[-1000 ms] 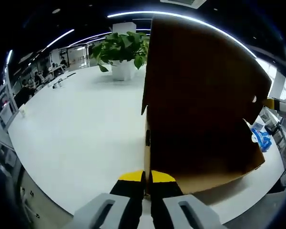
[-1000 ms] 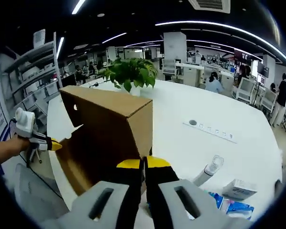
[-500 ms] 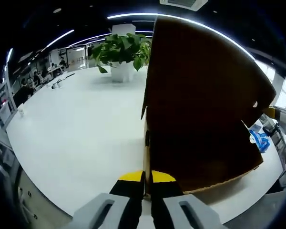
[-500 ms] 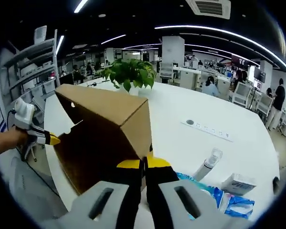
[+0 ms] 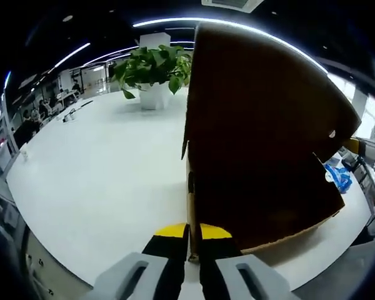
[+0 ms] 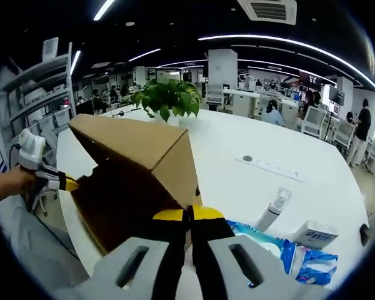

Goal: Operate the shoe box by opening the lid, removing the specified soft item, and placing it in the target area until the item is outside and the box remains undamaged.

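The left gripper (image 5: 194, 232) and the right gripper (image 6: 187, 215) each pinch an edge of the brown cardboard shoe box (image 6: 134, 178), tipped up above the round white table (image 5: 106, 162). A blue and white soft pack (image 6: 281, 253) lies just right of the right gripper. Both grippers should probably lift slowly and evenly, so the 2 thin edges do not tear.

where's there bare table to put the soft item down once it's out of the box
The widest bare stretch of white table runs from the raised box lid to the potted plant. In the right gripper view, another lies past the power strip. It is crowded near the spray bottle, blue packet and small white box.
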`<state>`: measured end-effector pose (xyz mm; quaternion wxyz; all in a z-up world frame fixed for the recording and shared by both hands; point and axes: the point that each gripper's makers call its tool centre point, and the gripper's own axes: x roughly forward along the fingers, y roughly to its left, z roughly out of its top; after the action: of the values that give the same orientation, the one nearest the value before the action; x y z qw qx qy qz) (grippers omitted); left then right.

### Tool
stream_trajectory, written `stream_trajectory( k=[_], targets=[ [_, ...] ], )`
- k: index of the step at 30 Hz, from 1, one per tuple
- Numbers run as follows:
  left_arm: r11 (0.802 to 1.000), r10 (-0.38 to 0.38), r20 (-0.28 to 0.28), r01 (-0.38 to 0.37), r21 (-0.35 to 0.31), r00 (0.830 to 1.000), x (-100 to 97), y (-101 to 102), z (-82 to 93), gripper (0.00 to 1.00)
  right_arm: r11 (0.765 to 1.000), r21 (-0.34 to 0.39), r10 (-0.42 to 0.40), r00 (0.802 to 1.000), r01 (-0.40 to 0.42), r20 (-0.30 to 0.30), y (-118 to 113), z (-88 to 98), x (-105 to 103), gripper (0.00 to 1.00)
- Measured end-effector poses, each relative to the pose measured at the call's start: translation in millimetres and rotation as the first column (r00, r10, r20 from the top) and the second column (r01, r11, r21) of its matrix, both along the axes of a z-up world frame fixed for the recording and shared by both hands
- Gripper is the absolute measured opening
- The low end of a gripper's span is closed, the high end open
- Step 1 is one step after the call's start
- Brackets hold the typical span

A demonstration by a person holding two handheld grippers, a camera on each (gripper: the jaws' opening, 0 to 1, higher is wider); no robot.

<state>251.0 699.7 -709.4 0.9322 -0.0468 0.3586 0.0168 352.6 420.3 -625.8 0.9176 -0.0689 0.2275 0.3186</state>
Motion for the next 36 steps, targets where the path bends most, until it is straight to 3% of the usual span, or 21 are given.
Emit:
stream_trajectory(
  k=[6,17,36],
  targets=[
    [1.000,-0.022,0.002,0.022,0.001,1.000,-0.1,-0.7,0.0,0.14,1.000,0.008,-0.007,1.000,0.007,0.006,-0.9,-0.3,-1.7,0.00],
    [0.997,-0.067,0.013,0.067,0.026,0.998,-5.6,-1.5,4.8,0.22,1.000,0.019,-0.024,1.000,0.024,0.011,-2.2,-5.2,-6.8,0.01],
    [0.984,-0.164,0.105,0.155,0.084,0.981,1.2,0.5,53.4,0.27,1.000,0.015,-0.014,1.000,0.014,0.007,-3.5,-17.3,-21.6,0.02]
  ],
)
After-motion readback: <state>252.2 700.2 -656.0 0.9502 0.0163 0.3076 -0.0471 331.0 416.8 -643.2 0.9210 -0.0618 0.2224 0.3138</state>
